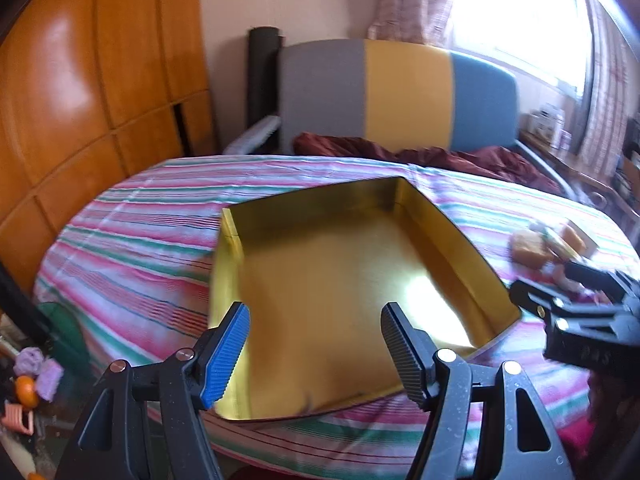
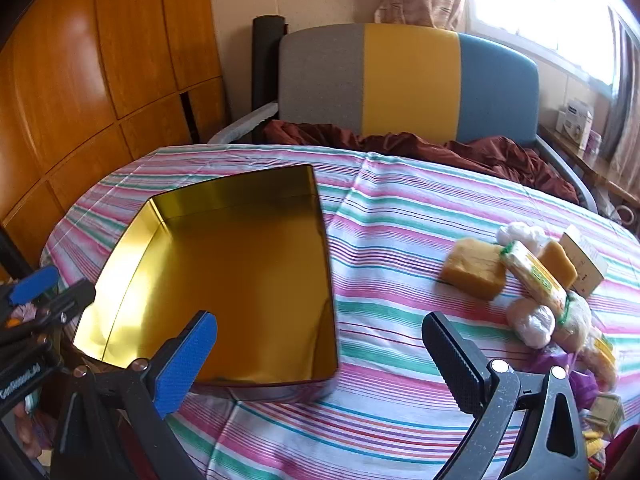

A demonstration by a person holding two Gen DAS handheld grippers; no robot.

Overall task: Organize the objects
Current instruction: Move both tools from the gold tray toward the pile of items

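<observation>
An empty gold tin box (image 1: 312, 200) lies open on the striped table, right under my left gripper (image 1: 316, 320), which is open with nothing between its fingers. In the right wrist view the tin (image 2: 232, 196) is at the left, and my right gripper (image 2: 320, 324) hangs wide open over its near right corner and the cloth. To its right lies a pile: a yellow block (image 2: 474, 268), a long wrapped packet (image 2: 534, 280), a second block (image 2: 558, 262), a small carton (image 2: 584, 260) and white wrapped balls (image 2: 530, 322). The right gripper (image 1: 540, 280) shows near the blurred pile (image 1: 532, 248).
The striped tablecloth (image 2: 400, 216) covers a rounded table. Behind it stands a chair with a grey, yellow and blue back (image 2: 408, 80), a maroon cloth (image 2: 480, 152) on its seat. A wooden wardrobe (image 2: 80, 80) fills the left. Small toys (image 1: 32, 376) lie below the table's left edge.
</observation>
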